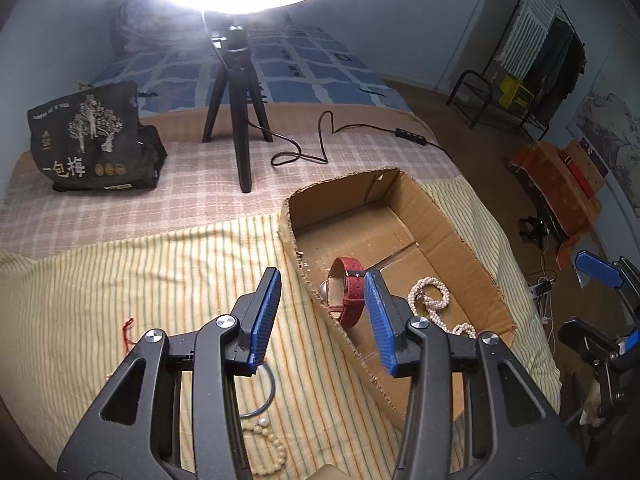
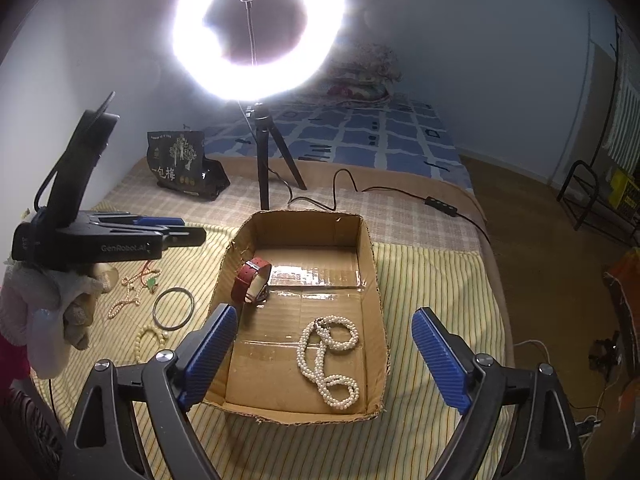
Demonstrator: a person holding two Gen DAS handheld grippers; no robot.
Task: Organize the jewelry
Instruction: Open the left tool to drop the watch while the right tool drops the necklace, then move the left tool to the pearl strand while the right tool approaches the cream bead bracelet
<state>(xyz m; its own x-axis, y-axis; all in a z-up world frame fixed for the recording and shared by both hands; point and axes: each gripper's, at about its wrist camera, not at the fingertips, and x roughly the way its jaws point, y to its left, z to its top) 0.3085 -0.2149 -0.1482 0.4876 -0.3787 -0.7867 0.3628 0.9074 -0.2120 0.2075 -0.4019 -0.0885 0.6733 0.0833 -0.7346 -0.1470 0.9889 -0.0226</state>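
Note:
A shallow cardboard box [image 2: 370, 280] [image 1: 452, 232] lies on a striped yellow cloth. In it are a red-strap watch [image 2: 252, 278] [image 1: 348, 296] at the left wall and a white pearl necklace [image 2: 328, 356] [image 1: 430, 300]. My left gripper [image 1: 324, 312] is open and empty, above the box's left wall; it also shows in the right wrist view [image 2: 176, 230]. My right gripper [image 2: 320, 356] is open and empty above the box's near end. On the cloth left of the box lie a metal bangle [image 2: 173, 308] [image 1: 266, 396], a cream bead bracelet [image 2: 150, 340] [image 1: 272, 448] and a bead string with a green charm [image 2: 136, 284].
A ring light [image 2: 258, 28] on a black tripod [image 1: 236, 120] stands behind the box, its cable [image 1: 304, 148] trailing right. A black snack bag [image 1: 92, 140] sits at the back left. A red thread [image 1: 127, 334] lies on the cloth. The bed edge drops off at right.

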